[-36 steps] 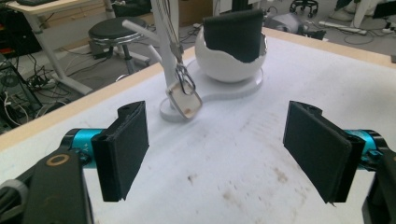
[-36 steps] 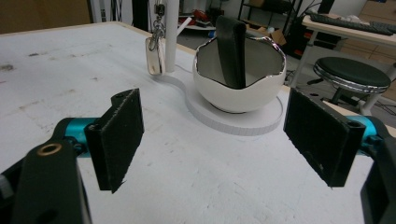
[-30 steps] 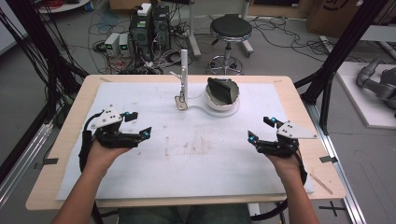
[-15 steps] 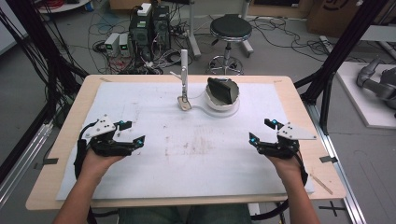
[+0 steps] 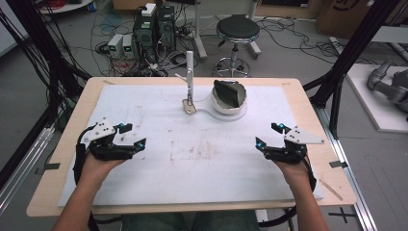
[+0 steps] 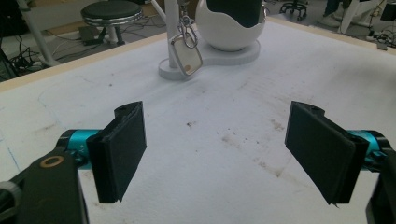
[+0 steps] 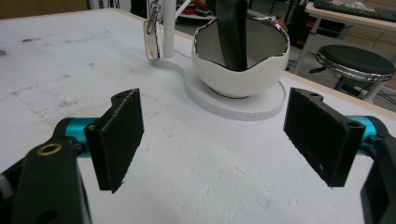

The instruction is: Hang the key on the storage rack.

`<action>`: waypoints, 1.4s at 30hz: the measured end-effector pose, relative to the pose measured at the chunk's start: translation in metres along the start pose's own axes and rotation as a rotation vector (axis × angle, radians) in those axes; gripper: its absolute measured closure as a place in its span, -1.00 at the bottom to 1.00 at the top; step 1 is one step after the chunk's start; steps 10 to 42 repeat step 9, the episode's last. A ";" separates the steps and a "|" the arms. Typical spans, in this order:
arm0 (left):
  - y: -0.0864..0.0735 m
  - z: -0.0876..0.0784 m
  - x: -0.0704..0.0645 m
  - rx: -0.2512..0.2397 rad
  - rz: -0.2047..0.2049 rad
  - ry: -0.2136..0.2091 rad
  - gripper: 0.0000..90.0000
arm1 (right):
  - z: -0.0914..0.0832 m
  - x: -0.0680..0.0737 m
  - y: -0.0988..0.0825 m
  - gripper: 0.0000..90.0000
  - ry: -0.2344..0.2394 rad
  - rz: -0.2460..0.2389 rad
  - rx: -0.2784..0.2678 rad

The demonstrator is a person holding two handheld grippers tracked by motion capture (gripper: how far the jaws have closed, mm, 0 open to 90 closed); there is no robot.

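Resting place: both tongs sit low over the white sheet (image 5: 211,159) on the tabletop (image 5: 308,103), well apart, one toward each side edge.
Left tongs (image 5: 129,136): jaws spread wide, nothing between them; a hand grips them near the left edge.
Right tongs (image 5: 268,135): jaws equally wide and empty, near the right edge.
White bowl (image 5: 230,98): stands on a flat white base toward the far edge, near the middle, with a dark upright object (image 5: 227,93) inside.
White post (image 5: 189,77): rises just left of the bowl on the same base; a key tag (image 5: 189,107) hangs at its foot.
High view adds: both forearms, the whole tabletop, a stool (image 5: 236,33) and cables on the floor beyond the far edge.
Left gripper view adds: the key tag (image 6: 187,57) face-on, a pale card in a metal frame on a clip, plus brown marks on the sheet.
Right gripper view adds: the bowl's (image 7: 240,60) jagged rim and the key tag (image 7: 152,39) seen edge-on.
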State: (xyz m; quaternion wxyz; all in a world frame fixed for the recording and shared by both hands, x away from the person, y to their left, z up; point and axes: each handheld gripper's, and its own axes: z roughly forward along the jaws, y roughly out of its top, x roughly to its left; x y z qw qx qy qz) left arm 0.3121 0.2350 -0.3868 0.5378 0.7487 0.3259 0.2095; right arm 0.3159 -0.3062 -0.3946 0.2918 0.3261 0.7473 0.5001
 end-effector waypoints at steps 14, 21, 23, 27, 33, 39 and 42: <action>-0.001 0.000 0.000 0.010 -0.004 0.004 -0.54 | -0.001 0.000 0.001 -0.55 0.001 -0.003 -0.005; -0.001 0.000 0.000 0.010 -0.004 0.004 -0.54 | -0.001 0.000 0.001 -0.55 0.001 -0.003 -0.005; -0.001 0.000 0.000 0.010 -0.004 0.004 -0.54 | -0.001 0.000 0.001 -0.55 0.001 -0.003 -0.005; -0.001 0.000 0.000 0.010 -0.004 0.004 -0.54 | -0.001 0.000 0.001 -0.55 0.001 -0.003 -0.005; -0.001 0.000 0.000 0.010 -0.004 0.004 -0.54 | -0.001 0.000 0.001 -0.55 0.001 -0.003 -0.005; -0.001 0.000 0.000 0.010 -0.004 0.004 -0.54 | -0.001 0.000 0.001 -0.55 0.001 -0.003 -0.005; -0.001 0.000 0.000 0.010 -0.004 0.004 -0.54 | -0.001 0.000 0.001 -0.55 0.001 -0.003 -0.005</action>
